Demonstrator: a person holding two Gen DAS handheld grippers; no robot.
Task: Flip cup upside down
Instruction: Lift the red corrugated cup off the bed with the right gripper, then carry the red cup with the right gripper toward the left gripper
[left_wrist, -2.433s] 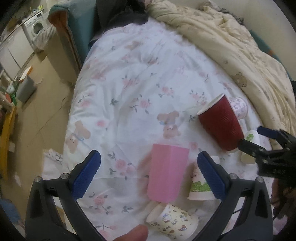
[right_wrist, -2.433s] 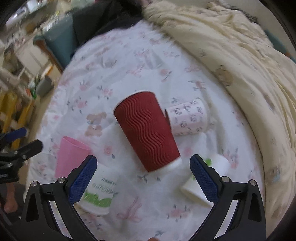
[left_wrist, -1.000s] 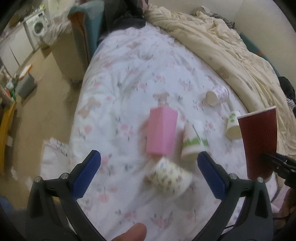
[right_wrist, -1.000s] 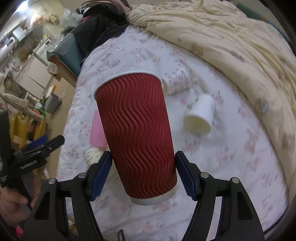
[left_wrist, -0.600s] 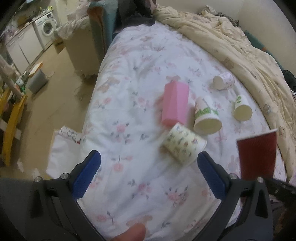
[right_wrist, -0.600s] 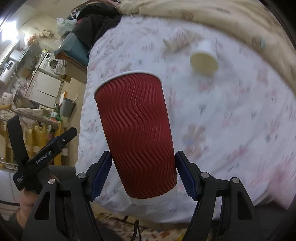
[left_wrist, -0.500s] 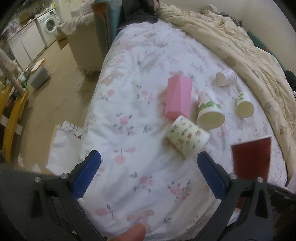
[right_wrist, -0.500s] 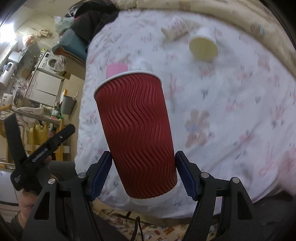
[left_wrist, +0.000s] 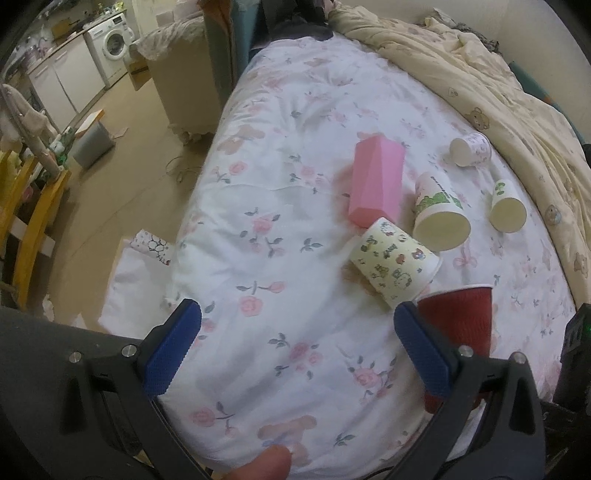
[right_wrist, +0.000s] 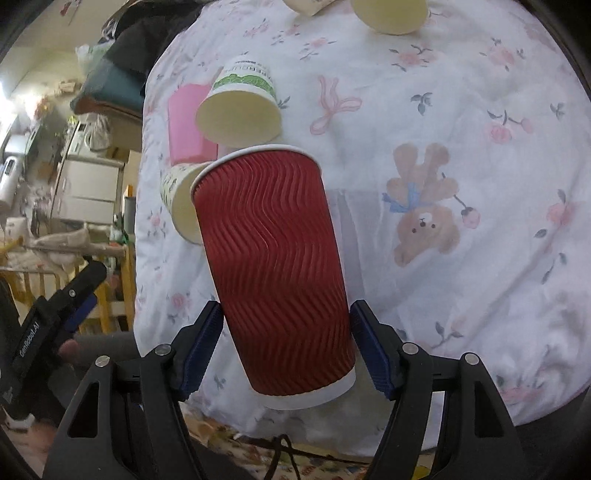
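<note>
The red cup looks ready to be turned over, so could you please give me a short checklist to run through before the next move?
1. Right tongs shut on red cup, near its base: ok.
2. Cup lifted off the bedspread: ok.
3. Rim already pointing down: not ok.
4. Left tongs open, holding nothing: ok.
5. Bare landing spot away from cartoon cup and green-print cup: ok, nearer the bed's edge.
6. Cup empty: cannot tell.

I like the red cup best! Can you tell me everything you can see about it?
The red cup is a tall paper cup with a wavy, ribbed red sleeve, a white rolled rim at its wide mouth and a white band at its narrow base. The right gripper clamps it near the base, one blue pad on each side. It is held above the flowery bedspread, mouth pointing away from the camera, tilted slightly.
</note>
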